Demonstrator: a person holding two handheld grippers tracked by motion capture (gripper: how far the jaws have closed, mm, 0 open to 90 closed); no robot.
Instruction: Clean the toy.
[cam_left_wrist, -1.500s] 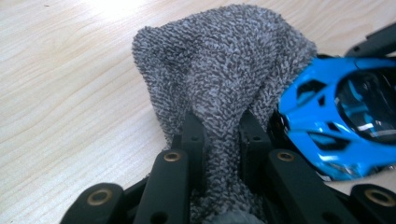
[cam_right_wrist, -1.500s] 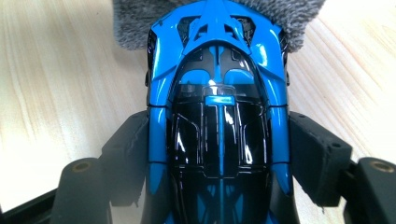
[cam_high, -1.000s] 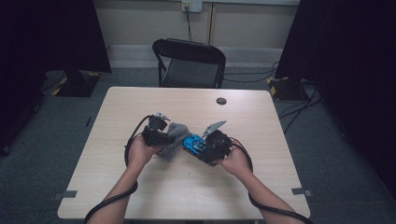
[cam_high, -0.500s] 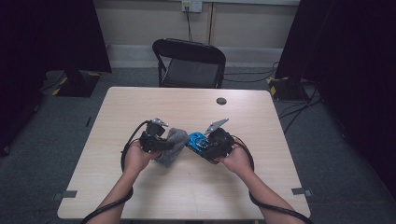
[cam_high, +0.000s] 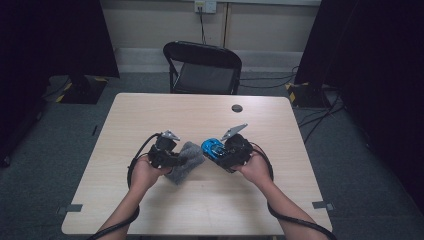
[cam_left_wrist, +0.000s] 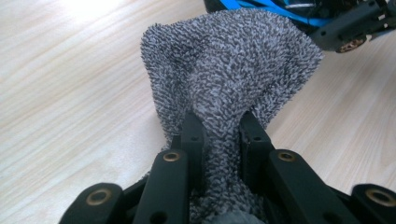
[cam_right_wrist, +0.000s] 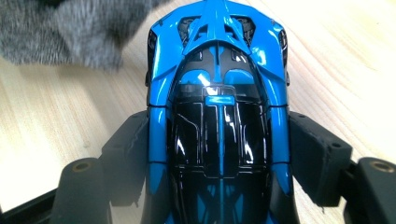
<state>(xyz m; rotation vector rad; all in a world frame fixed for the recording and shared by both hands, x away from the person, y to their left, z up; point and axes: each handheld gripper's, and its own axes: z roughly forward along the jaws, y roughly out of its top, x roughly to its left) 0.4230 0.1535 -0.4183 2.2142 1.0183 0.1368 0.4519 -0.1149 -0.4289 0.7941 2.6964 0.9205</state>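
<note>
A: Drawing apart now? The cloth (cam_high: 184, 161) was touching the car (cam_high: 214, 148).
B: Yes; my left claw (cam_high: 176, 161) is pinching the cloth, my right claw (cam_high: 216, 152) clamping the car just opposite, ready for another wipe.

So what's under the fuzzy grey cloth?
Mostly bare wooden table. The grey cloth droops from the left claw onto it. The blue toy car sits beside it. Anything beneath its folds is hidden.
</note>
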